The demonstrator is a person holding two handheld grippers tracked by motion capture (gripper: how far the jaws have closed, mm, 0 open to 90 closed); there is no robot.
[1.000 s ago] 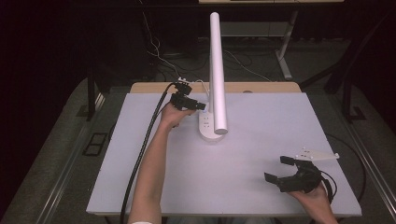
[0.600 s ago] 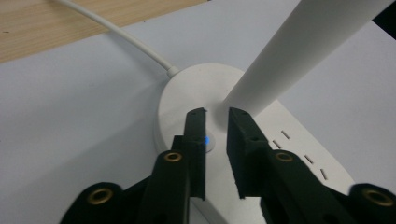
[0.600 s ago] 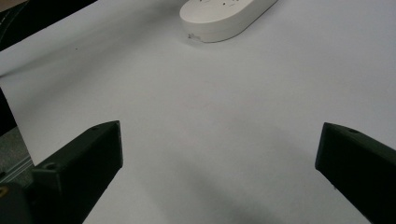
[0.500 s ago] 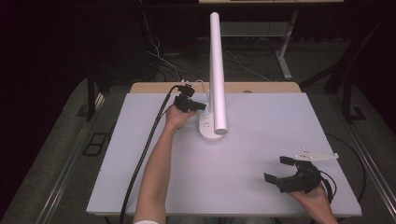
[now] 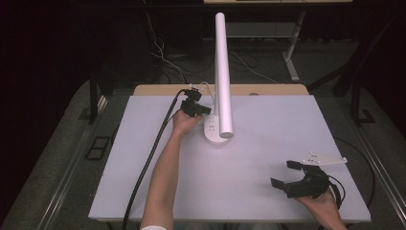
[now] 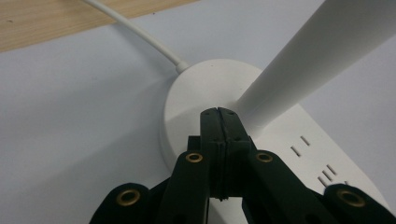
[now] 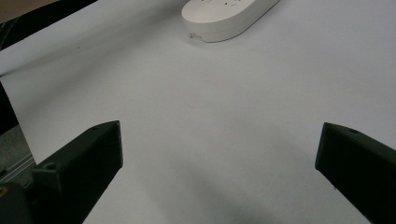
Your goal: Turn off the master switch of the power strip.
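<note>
Fingers of the left gripper (image 6: 218, 114) pressed together on the white lamp base (image 6: 187, 100); right gripper (image 5: 287, 174) fingers wide apart

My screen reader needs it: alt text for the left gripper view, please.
The left gripper, jaws pressed shut with nothing between them, points its tips at the round white lamp base where the white lamp arm rises. A white cord leaves the base across the white table.
</note>
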